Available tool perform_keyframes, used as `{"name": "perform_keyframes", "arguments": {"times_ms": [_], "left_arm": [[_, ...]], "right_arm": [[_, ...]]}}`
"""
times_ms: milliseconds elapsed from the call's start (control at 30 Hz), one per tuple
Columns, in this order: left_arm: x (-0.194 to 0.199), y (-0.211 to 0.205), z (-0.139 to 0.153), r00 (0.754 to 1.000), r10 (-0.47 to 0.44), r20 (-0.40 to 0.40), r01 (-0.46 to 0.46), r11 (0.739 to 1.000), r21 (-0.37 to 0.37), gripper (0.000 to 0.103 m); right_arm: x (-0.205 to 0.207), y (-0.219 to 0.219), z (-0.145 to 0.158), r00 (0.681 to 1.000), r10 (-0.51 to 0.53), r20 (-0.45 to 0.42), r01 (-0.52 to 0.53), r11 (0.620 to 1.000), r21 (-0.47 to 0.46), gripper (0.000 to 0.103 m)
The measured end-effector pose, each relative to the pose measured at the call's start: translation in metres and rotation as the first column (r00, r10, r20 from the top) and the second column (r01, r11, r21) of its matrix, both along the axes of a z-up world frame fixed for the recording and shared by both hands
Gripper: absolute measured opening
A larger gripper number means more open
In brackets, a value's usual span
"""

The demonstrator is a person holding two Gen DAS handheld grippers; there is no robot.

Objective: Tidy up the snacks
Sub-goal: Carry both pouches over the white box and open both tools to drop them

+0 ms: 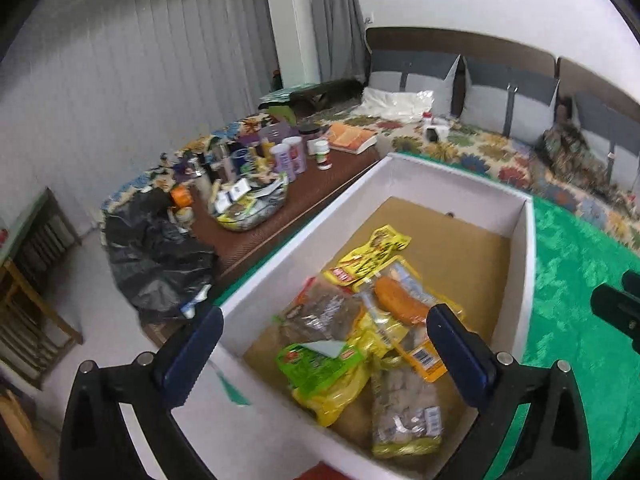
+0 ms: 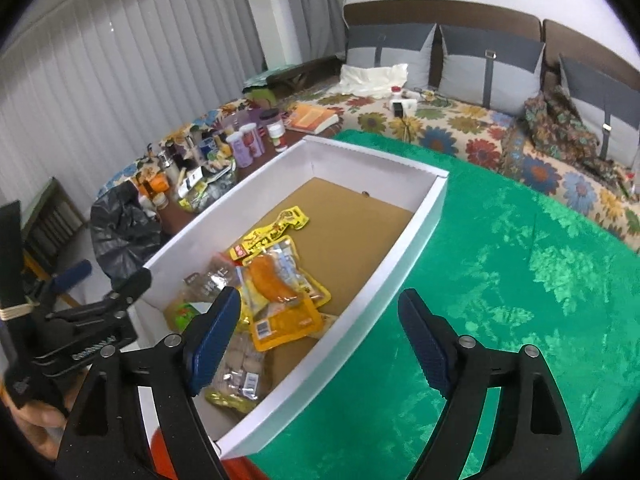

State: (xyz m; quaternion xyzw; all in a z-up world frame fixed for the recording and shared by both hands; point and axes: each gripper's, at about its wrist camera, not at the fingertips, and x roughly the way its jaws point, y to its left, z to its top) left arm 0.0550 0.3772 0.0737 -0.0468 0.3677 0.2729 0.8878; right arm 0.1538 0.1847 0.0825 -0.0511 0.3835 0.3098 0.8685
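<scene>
Both wrist views overlook white box (image 1: 524, 272) (image 2: 424, 216) closely.

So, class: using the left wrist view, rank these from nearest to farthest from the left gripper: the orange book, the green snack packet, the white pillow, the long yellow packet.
1. Green snack packet: between the left gripper fingers, in the white box.
2. Long yellow packet: mid-box, ahead.
3. Orange book: on the brown surface beyond the box.
4. White pillow: far back by the grey cushions.

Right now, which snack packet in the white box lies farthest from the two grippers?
The small yellow packet with black print, alone at the pile's far end on the bare brown floor of the white box. The other packets overlap nearer the grippers.
</scene>
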Motion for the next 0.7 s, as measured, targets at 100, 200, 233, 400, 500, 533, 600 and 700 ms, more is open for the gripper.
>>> {"name": "perform_keyframes", "arguments": {"times_ms": [100, 200, 233, 400, 500, 533, 600, 700], "left_arm": [[-0.002, -0.003, 0.004, 1.0, 0.009, -0.003, -0.009, 1.0, 0.021, 0.101], [-0.006, -0.004, 0.008, 1.0, 0.014, 0.009, -0.014, 0.999, 0.035, 0.101], [-0.006, -0.005, 0.009, 1.0, 0.018, 0.011, -0.019, 0.999, 0.039, 0.101], [-0.009, -0.002, 0.012, 0.999, 0.034, 0.021, -0.034, 0.999, 0.029, 0.101], [-0.01, -0.003, 0.012, 0.999, 0.04, 0.025, -0.041, 0.999, 0.034, 0.101], [-0.01, -0.003, 0.012, 0.999, 0.039, 0.024, -0.04, 0.999, 0.03, 0.101], [-0.011, -0.003, 0.012, 0.999, 0.035, 0.026, -0.035, 0.999, 0.019, 0.101], [-0.016, -0.007, 0.015, 0.999, 0.028, 0.044, -0.029, 0.999, 0.021, 0.102]], "right_arm": [[-0.004, 0.006, 0.002, 1.0, 0.015, 0.018, -0.015, 0.999, -0.041, 0.084], [-0.008, 0.01, 0.003, 0.999, 0.033, 0.02, -0.032, 0.998, -0.058, 0.084], [-0.009, 0.01, 0.003, 0.999, 0.036, 0.02, -0.035, 0.998, -0.059, 0.084], [-0.012, 0.016, 0.004, 0.998, 0.051, 0.023, -0.049, 0.996, -0.069, 0.084], [-0.014, 0.018, 0.004, 0.998, 0.059, 0.029, -0.056, 0.996, -0.076, 0.084], [-0.015, 0.019, 0.004, 0.998, 0.061, 0.031, -0.058, 0.995, -0.078, 0.084], [-0.015, 0.019, 0.004, 0.998, 0.061, 0.035, -0.058, 0.995, -0.083, 0.084], [-0.014, 0.019, 0.002, 0.998, 0.058, 0.03, -0.056, 0.995, -0.08, 0.084]]}}
